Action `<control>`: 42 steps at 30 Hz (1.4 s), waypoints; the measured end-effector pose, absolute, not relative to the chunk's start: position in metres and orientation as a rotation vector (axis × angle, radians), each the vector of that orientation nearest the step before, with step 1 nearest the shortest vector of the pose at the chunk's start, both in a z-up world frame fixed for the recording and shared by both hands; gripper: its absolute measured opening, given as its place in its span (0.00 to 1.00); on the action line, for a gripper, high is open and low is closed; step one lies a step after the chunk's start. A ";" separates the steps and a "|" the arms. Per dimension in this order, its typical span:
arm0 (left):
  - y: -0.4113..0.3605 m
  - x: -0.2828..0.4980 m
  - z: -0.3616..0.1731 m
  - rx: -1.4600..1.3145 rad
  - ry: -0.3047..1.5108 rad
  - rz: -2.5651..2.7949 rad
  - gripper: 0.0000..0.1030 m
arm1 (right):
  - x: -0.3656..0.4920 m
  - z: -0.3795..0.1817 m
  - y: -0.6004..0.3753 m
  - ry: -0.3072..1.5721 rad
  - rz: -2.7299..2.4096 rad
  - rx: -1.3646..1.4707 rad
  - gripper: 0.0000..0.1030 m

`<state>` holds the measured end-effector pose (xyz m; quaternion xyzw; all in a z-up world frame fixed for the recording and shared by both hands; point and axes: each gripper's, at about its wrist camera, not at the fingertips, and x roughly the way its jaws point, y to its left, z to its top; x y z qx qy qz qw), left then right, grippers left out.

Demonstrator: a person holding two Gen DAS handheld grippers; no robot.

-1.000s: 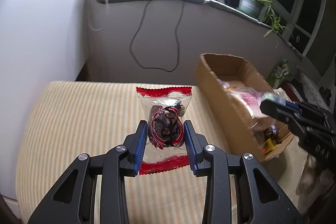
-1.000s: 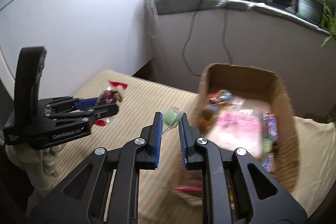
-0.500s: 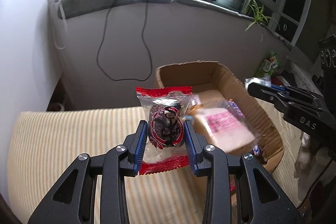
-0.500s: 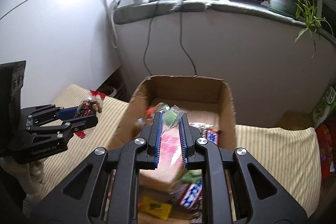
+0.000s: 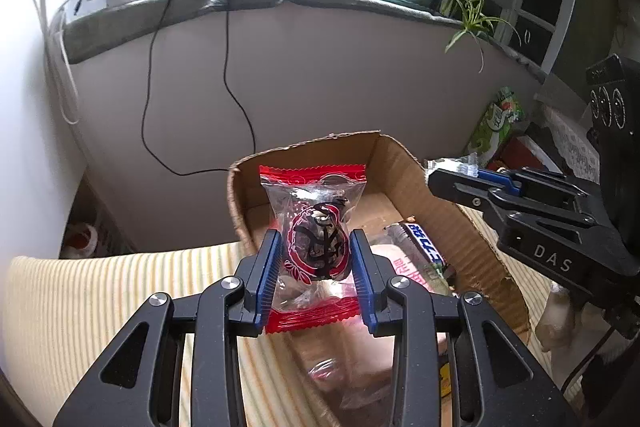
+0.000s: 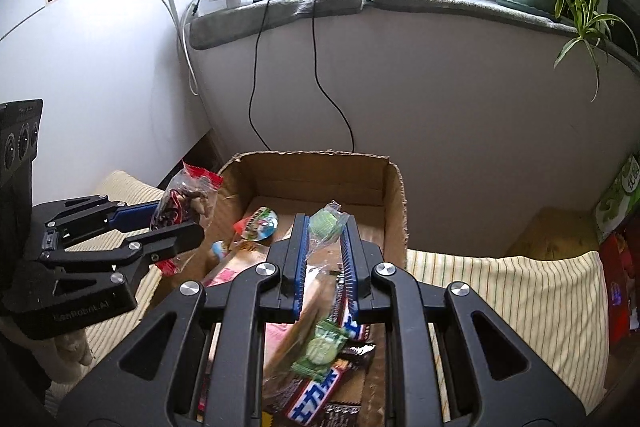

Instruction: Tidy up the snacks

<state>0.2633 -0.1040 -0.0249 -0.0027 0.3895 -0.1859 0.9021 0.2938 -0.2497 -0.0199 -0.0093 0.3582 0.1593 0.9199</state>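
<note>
Box (image 6: 394,203) front cut off by gripper bodies, holding mixed snack bars; left gripper (image 5: 316,269) clamps red-ended candy (image 5: 314,243) over its left edge, right gripper (image 6: 325,245) pinches green candy (image 6: 325,223) above the middle.

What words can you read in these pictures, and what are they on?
"DAS": on the right gripper, its black body.
Grey lettering on the left gripper body: too faint to read.
Red-ended snack wrapper: a black printed character, not legible.
Blue-and-white candy bar and green bag: print too blurred.
</note>
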 end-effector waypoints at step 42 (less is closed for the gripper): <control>-0.091 0.136 0.016 -0.001 0.664 -0.326 0.63 | 0.156 0.002 -0.271 0.641 0.293 -0.011 0.88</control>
